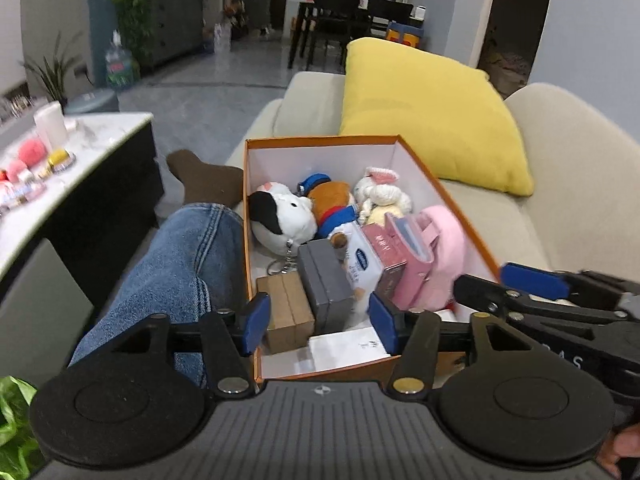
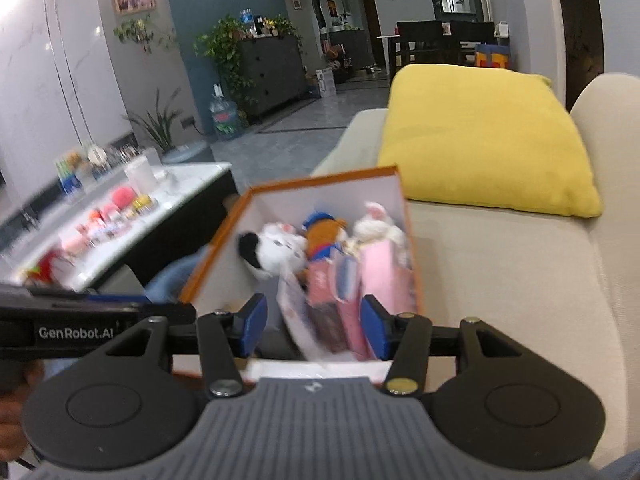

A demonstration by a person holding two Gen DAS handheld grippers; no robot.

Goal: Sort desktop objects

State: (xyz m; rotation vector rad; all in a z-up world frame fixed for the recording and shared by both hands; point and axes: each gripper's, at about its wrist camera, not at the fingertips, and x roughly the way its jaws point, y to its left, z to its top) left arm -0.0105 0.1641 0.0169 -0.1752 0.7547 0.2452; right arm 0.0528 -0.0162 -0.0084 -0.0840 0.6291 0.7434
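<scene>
An orange box (image 1: 320, 142) with a white inside sits on the sofa and holds a black-and-white plush (image 1: 280, 216), an orange plush (image 1: 332, 200), a white plush (image 1: 382, 192), a brown box (image 1: 286, 310), a grey box (image 1: 326, 284), a white carton (image 1: 362, 264), a pink box (image 1: 386, 256) and a pink pouch (image 1: 436, 252). My left gripper (image 1: 318, 326) is open and empty above the box's near end. My right gripper (image 2: 314, 326) is open and empty over the same box (image 2: 320, 180); it also shows in the left wrist view (image 1: 516, 284) at the box's right wall.
A yellow cushion (image 1: 428, 116) leans on the beige sofa (image 1: 560, 200) behind the box. A jeans-clad leg (image 1: 176, 276) lies left of the box. A marble-top table (image 2: 132, 216) with small pink and yellow items stands to the left.
</scene>
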